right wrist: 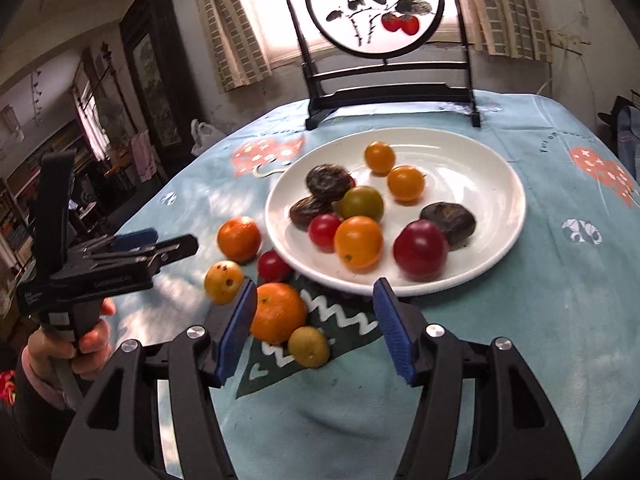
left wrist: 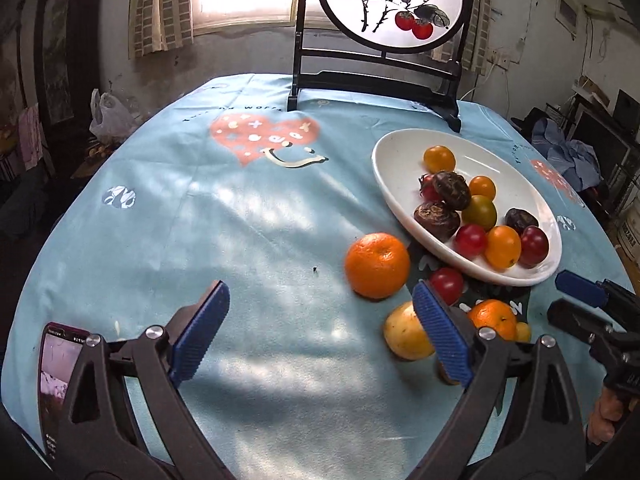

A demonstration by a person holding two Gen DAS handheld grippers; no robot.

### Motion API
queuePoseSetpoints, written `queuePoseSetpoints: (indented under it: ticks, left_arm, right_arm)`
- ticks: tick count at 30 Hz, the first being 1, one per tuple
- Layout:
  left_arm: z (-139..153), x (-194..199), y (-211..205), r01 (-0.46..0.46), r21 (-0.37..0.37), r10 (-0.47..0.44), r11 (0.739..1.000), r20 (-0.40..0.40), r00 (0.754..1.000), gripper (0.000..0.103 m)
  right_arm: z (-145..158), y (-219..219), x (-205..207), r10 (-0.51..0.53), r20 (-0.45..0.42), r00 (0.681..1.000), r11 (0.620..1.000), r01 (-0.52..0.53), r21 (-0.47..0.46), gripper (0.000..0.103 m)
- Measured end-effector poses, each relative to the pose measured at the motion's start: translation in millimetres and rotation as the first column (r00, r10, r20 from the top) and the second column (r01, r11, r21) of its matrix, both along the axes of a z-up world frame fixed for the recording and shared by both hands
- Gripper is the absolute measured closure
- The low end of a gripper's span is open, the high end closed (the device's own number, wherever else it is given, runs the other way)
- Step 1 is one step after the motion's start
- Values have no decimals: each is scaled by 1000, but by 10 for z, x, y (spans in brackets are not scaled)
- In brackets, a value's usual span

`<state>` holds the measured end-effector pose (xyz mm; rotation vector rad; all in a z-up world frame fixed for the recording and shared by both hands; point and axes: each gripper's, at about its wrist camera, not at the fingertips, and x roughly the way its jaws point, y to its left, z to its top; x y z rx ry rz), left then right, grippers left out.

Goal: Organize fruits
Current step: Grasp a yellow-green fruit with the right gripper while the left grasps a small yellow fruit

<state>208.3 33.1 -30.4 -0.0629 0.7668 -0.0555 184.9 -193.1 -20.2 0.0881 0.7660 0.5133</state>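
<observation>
A white plate (left wrist: 396, 160) (right wrist: 496, 184) holds several small orange, red, green and dark fruits. On the cloth in front of it lie a large orange (left wrist: 377, 265) (right wrist: 239, 238), a red tomato (left wrist: 447, 284) (right wrist: 273, 266), a yellow fruit (left wrist: 404, 334) (right wrist: 223, 282), a second orange (left wrist: 493, 317) (right wrist: 279, 312) and a small yellow-green fruit (left wrist: 523, 331) (right wrist: 309, 346). My left gripper (left wrist: 320, 332) (right wrist: 160, 244) is open and empty, left of the loose fruits. My right gripper (right wrist: 316, 330) (left wrist: 572, 298) is open and empty, just above the second orange and small fruit.
A round table with a light blue cloth (left wrist: 240, 220) (right wrist: 520, 340) bears everything. A black-framed round painted screen (left wrist: 380, 20) (right wrist: 380, 40) stands at the far edge behind the plate. A phone (left wrist: 56, 372) is mounted on the left gripper.
</observation>
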Motion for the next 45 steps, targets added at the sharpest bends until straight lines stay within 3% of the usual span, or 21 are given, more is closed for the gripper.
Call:
queuePoseSetpoints:
  ticks: [4,6,12,16,21,24,36,41,45]
  left_arm:
    - [17,-44,-67,17,31,-17,999,16,1000,8]
    - [19,-42,-85,16,41,-17,999,16,1000,8]
    - [8,-37,-53,9,11,-9,1000,6,1000,8]
    - [8,-38,-31,4,3,-4,1000,5,1000,8]
    - [4,-36,-30,8,6,-8,1000,5,1000,8]
    - [2,-33,-35,11,11,-11,1000,3,1000,8]
    - [-39,-26,-93,22,40,-21,999,-9,1000,8]
    - [-81,-35,-128,33,46,-32,998,-24,999,8]
    - [-122,-150,-151,91,-13,-91,996,-49,995,9]
  right_arm:
    - [-66,67,-43,48,-31,998,998,-49,-46,42]
    - [-90,69,-63,54,-40,998,997,-56,-57,48]
    - [-196,130,-41,62,-79,995,991,-71,-117,52]
    - [-254,168,1,70,-103,992,987,-84,-137,64]
    - [-309,200,35,66,-115,991,982,-85,-171,68]
    - [-334,244,42,75,-119,990,977,-97,-191,76]
    - [-171,-194,83,-62,-79,995,998,61,-18,78]
    - [-128,-237,64,-81,-60,995,997,82,7,78]
    - [-142,-265,77,-96,-72,993,995,97,17,78]
